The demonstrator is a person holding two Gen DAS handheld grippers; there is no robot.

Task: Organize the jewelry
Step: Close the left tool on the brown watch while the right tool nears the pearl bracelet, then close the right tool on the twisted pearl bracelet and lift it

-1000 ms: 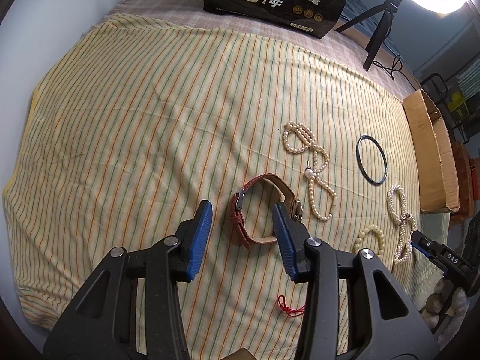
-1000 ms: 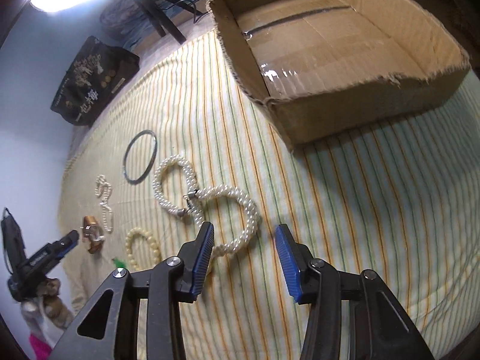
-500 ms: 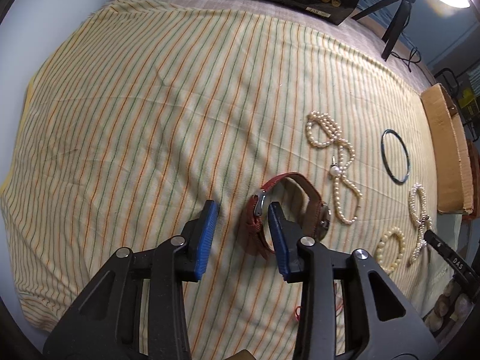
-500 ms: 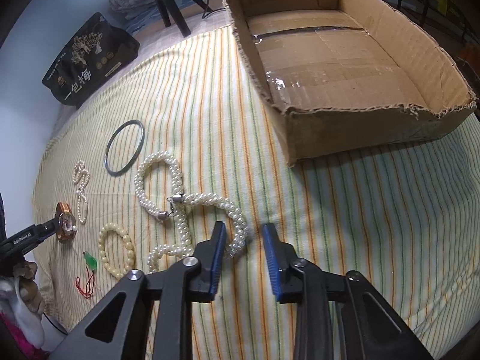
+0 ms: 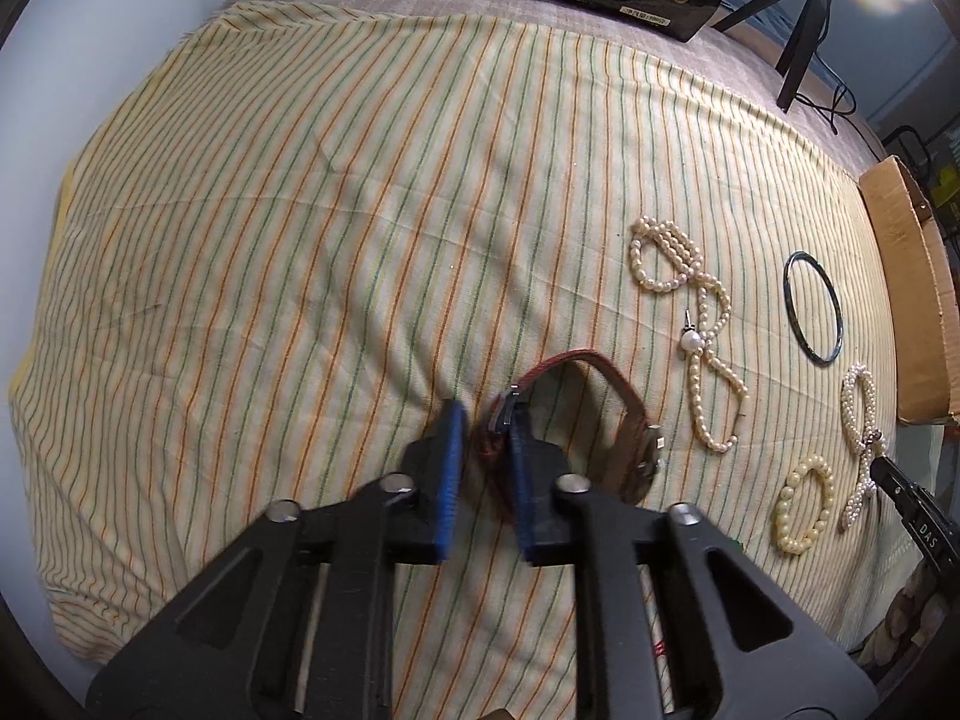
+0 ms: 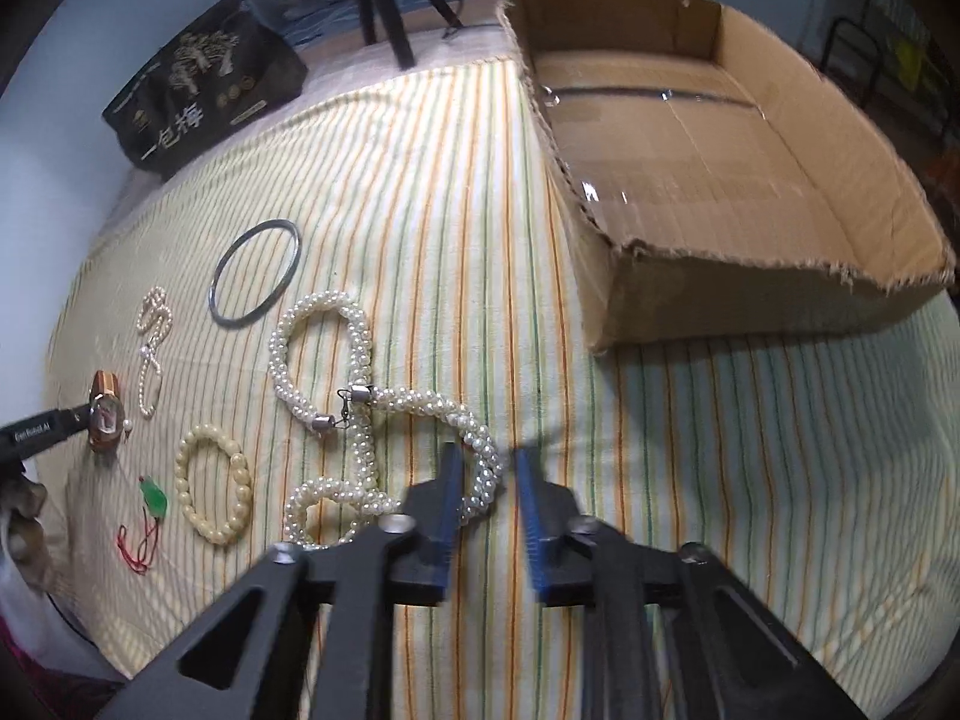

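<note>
The left hand-held gripper point(image 5: 485, 468) pinches the watch point(image 5: 576, 420) by its supple strap, left of the box point(image 6: 720, 180). The right hand-held gripper point(image 6: 486, 480), nearly closed, straddles the limp, slippery pearls point(image 6: 384, 408); any strand works.

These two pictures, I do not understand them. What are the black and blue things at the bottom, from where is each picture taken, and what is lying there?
They are hand-held grippers, each carrying a camera that looks along its two fingers. One picture comes from the left gripper, whose blue fingers stand on either side of the watch strap. The other comes from the right gripper, with a loop of the pearl necklace between its fingers, not yet pinched. On the striped cloth also lie a dark bangle, a bead bracelet and a green pendant. The cardboard box looks empty.
</note>
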